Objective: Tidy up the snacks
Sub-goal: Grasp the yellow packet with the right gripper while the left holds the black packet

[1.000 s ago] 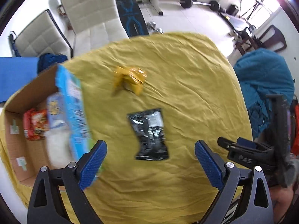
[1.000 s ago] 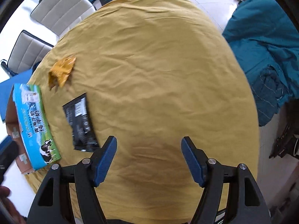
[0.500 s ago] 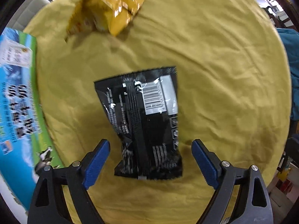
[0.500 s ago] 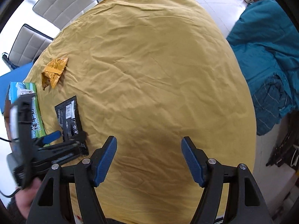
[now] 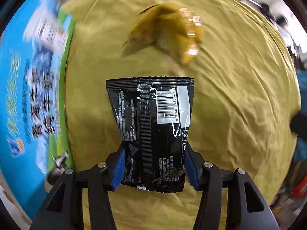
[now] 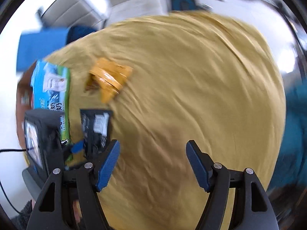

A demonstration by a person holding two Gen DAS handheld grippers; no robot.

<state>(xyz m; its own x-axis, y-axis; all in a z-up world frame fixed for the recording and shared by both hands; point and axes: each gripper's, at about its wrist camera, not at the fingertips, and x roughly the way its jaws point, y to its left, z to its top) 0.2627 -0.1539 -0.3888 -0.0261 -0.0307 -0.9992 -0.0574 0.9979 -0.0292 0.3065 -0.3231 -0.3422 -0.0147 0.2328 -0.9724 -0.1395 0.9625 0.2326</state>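
Cloth [image 6: 191, 95] lies bare right of the yellow packet [image 6: 109, 76], with the box flap [image 6: 51, 84] hemming the left. Left gripper [image 5: 153, 164] pinches the black snack bag's [image 5: 153, 130] near end; right gripper [image 6: 153, 164] hovers agape, empty.

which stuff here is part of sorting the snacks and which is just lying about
Part of the job:
- flat black foil snack packet, gripped by the left tool
- crinkled yellow snack wrapper
- blue and green printed milk carton box

Lying about:
- wrinkled mustard tablecloth
- padded white chair
- teal fabric heap
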